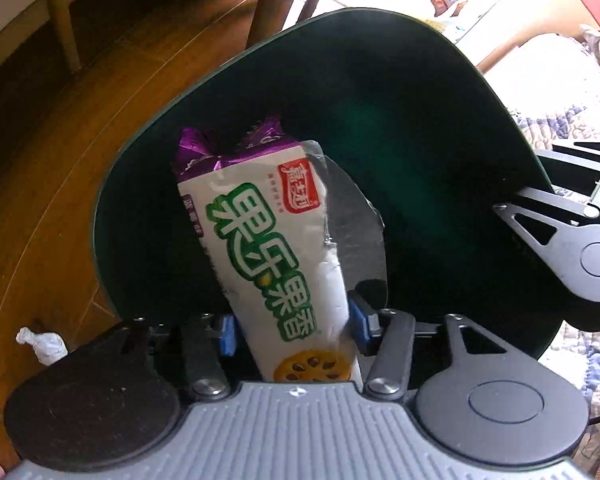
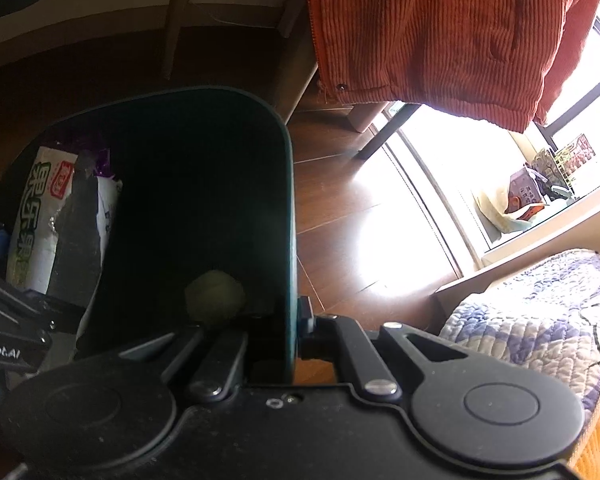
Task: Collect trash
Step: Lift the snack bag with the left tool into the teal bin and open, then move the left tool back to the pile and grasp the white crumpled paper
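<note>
My left gripper (image 1: 292, 326) is shut on a white snack wrapper (image 1: 268, 248) with green letters and a purple end, holding it over the mouth of the dark green trash bin (image 1: 420, 92). My right gripper (image 2: 284, 332) is shut on the bin's rim (image 2: 290, 216), one finger inside and one outside. The right gripper also shows at the bin's right edge in the left wrist view (image 1: 508, 208). The wrapper also shows inside the bin's left part in the right wrist view (image 2: 36, 216). A pale crumpled ball (image 2: 215, 298) lies deep in the bin.
A crumpled white tissue (image 1: 44, 344) lies on the wooden floor (image 1: 60, 184) left of the bin. Chair legs (image 1: 60, 12) stand behind. A quilted bed (image 2: 540, 312) is at the right. An orange corduroy jacket (image 2: 440, 32) hangs above. Bright window beyond.
</note>
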`<act>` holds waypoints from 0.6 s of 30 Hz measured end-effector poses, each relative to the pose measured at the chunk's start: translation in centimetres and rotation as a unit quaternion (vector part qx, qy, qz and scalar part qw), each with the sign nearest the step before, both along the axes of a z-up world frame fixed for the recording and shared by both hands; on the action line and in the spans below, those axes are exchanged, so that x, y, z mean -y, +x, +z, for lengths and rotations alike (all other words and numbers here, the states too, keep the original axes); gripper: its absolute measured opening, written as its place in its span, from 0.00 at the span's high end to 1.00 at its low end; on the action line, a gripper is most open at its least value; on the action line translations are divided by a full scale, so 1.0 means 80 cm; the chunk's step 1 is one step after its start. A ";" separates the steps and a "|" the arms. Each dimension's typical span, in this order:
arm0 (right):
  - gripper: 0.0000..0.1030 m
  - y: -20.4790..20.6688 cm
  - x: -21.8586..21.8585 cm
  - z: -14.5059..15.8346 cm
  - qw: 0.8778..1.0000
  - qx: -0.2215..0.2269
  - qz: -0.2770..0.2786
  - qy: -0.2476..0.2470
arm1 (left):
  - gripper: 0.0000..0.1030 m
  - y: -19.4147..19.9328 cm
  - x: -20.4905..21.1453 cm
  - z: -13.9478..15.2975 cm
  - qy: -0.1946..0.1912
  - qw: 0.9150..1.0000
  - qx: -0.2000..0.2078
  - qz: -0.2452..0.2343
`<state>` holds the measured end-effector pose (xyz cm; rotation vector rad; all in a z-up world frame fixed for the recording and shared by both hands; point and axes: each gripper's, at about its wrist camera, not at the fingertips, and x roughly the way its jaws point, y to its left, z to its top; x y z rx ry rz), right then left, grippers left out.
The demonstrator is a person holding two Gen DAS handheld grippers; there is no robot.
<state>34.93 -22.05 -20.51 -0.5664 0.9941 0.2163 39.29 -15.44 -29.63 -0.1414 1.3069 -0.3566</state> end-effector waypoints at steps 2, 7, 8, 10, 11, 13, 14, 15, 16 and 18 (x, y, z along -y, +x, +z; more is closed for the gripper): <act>0.98 0.003 0.001 -0.001 1.000 -0.001 0.000 0.001 | 0.42 -0.010 -0.007 0.004 -0.002 1.000 0.008 -0.006; 0.98 0.005 0.003 -0.001 1.000 -0.006 0.001 -0.001 | 0.37 -0.018 -0.005 0.009 -0.007 0.999 0.028 -0.023; 0.98 0.004 0.002 0.000 1.000 -0.006 0.001 -0.001 | 0.37 -0.020 -0.003 0.011 -0.006 0.999 0.032 -0.026; 0.98 0.002 0.000 0.002 1.000 -0.009 -0.001 -0.002 | 0.37 -0.024 -0.005 0.018 -0.008 0.999 0.039 -0.030; 0.98 0.002 0.000 0.002 1.000 -0.011 0.000 -0.003 | 0.37 -0.026 -0.008 0.022 -0.009 0.999 0.045 -0.030; 0.97 0.003 0.001 0.001 1.000 -0.016 0.004 -0.006 | 0.37 -0.033 -0.017 0.034 -0.010 0.998 0.058 -0.025; 0.97 0.004 0.001 0.000 1.000 -0.019 0.005 -0.008 | 0.37 -0.037 -0.025 0.039 -0.012 0.998 0.063 -0.022; 0.96 0.003 0.000 0.000 1.000 -0.023 0.006 -0.010 | 0.37 -0.040 -0.033 0.044 -0.015 0.998 0.067 -0.017; 0.96 0.002 -0.001 0.000 1.000 -0.027 0.009 -0.013 | 0.36 -0.045 -0.042 0.049 -0.016 0.997 0.070 -0.010; 0.94 0.000 -0.004 0.002 0.999 -0.038 0.015 -0.016 | 0.35 -0.050 -0.060 0.056 -0.017 0.997 0.072 0.007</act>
